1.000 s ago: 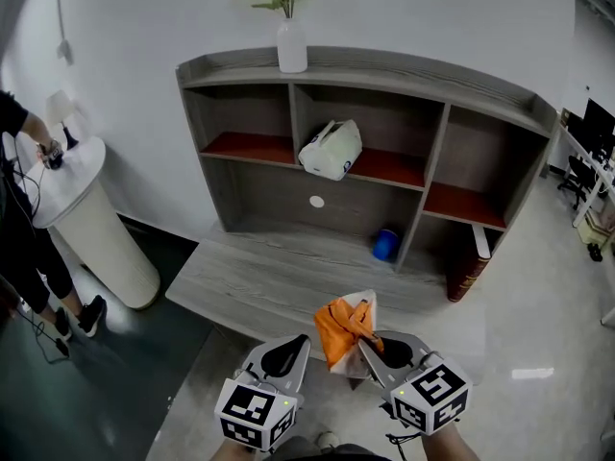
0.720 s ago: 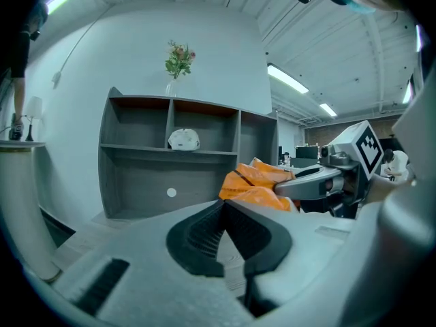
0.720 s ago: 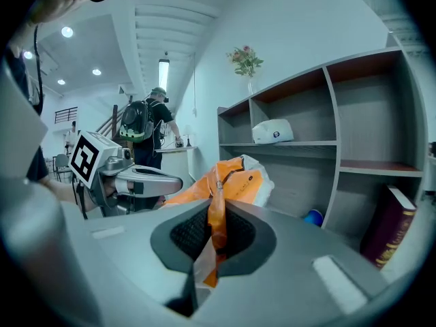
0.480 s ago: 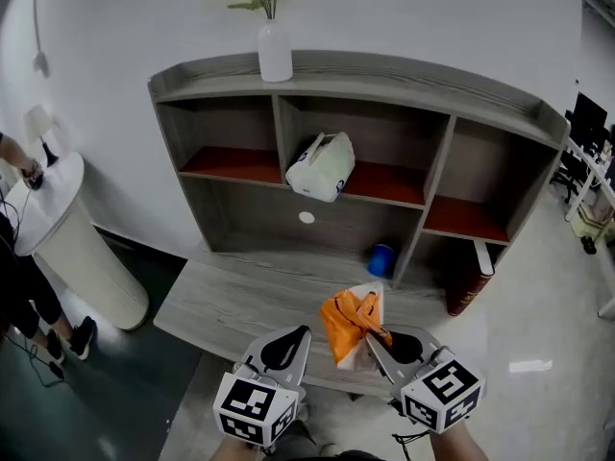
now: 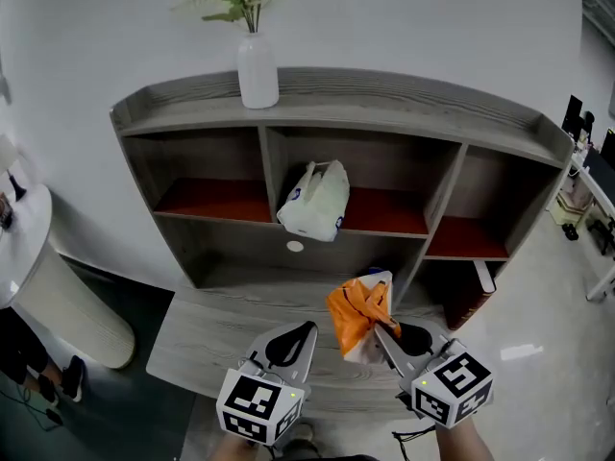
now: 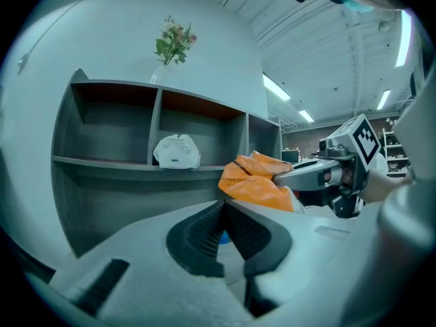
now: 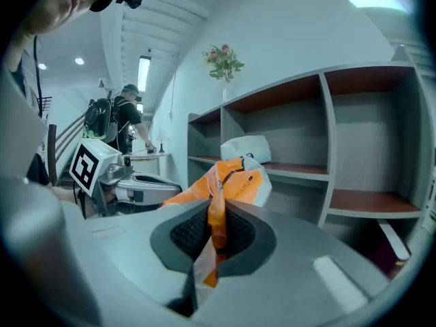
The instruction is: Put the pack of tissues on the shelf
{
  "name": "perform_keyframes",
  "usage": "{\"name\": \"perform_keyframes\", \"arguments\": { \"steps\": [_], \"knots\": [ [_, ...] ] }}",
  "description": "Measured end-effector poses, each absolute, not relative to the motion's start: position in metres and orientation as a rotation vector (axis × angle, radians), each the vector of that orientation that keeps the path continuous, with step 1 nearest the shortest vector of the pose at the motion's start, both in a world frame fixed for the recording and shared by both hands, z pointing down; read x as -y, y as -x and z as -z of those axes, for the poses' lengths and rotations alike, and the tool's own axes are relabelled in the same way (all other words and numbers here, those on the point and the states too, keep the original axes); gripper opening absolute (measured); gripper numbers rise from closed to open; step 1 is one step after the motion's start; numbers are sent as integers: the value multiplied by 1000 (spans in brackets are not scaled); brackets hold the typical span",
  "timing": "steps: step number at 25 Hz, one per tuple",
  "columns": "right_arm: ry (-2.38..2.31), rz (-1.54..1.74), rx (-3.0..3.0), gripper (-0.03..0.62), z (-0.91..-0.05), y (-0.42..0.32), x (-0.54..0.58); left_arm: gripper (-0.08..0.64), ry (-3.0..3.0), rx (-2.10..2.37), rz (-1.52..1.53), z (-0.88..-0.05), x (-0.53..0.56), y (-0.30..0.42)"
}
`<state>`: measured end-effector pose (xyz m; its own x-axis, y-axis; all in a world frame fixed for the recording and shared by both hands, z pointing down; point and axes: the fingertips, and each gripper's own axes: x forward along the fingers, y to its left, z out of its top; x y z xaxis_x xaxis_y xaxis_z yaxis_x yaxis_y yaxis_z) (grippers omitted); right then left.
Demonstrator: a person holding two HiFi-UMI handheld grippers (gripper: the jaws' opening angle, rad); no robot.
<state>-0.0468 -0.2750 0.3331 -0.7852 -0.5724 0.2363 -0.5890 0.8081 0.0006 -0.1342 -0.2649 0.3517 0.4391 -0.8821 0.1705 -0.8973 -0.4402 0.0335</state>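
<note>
The pack of tissues (image 5: 360,317), orange and white plastic, hangs in front of the grey shelf unit (image 5: 404,99), below its middle compartment. My right gripper (image 5: 381,327) is shut on the pack's crumpled orange edge; in the right gripper view the wrapper (image 7: 235,182) runs down between the pads (image 7: 194,231). My left gripper (image 5: 306,327) sits just left of the pack, shut with nothing in it, its jaws (image 6: 223,206) meeting at the tips. The left gripper view shows the pack (image 6: 255,186) to the right of those jaws.
A white bag (image 5: 314,202) lies on the red middle shelf board. A white vase (image 5: 258,70) with flowers stands on the shelf top. A dark red book (image 5: 471,301) leans in the lower right compartment. A white round stand (image 5: 58,305) is at the left. A person (image 7: 126,125) stands far off.
The shelf has come nearer and larger in the head view. Both grippers and the held pack have moved forward toward it, and the pack now covers the blue object on the lower board.
</note>
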Motion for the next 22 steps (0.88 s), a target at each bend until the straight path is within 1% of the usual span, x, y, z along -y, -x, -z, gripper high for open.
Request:
{"name": "perform_keyframes", "arguments": {
  "steps": [6, 15, 22],
  "knots": [
    [-1010, -91, 2752, 8, -312, 60, 303, 3, -2633, 1507, -192, -339, 298, 150],
    [-1223, -52, 2690, 8, -282, 58, 340, 3, -2735, 1362, -187, -330, 326, 161],
    [-1317, -2, 2667, 8, -258, 47, 377, 3, -2759, 1325, -154, -324, 341, 151]
  ]
}}
